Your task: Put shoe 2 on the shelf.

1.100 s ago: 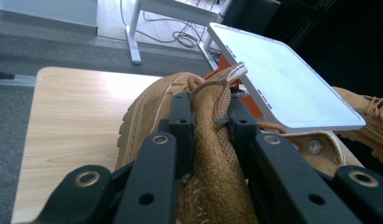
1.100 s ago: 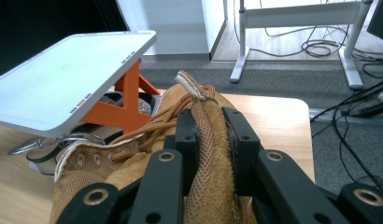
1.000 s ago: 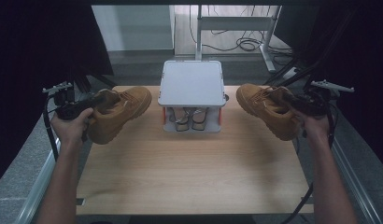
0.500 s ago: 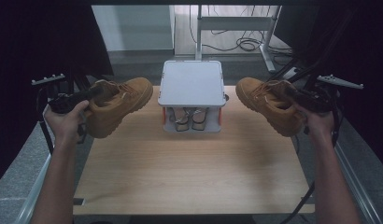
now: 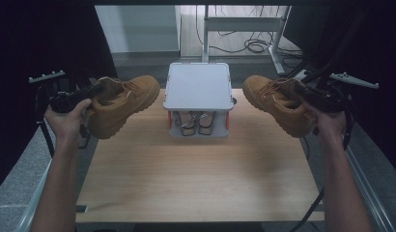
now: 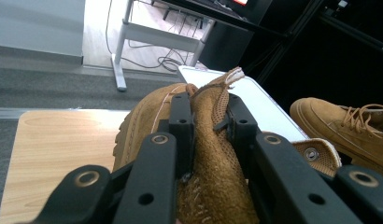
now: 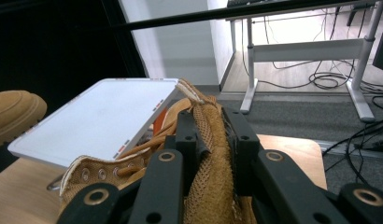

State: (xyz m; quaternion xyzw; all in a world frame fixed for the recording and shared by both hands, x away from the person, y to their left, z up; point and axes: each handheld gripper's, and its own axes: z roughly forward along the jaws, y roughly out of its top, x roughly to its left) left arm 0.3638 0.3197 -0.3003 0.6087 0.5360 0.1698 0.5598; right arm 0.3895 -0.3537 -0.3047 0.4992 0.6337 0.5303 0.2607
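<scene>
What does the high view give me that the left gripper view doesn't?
High view alone: both forearms, the right gripper clamped on the right boot, the whole table, and the pair of shoes under the white rack's top.

Left gripper view alone: the left gripper pinching the left boot by its mesh-lined collar.

Both: the two tan boots, the white rack and the wooden tabletop.

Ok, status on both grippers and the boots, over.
Left gripper clamped on left boot, right gripper on right boot. Both boots off table. White-lidded box between them.
</scene>
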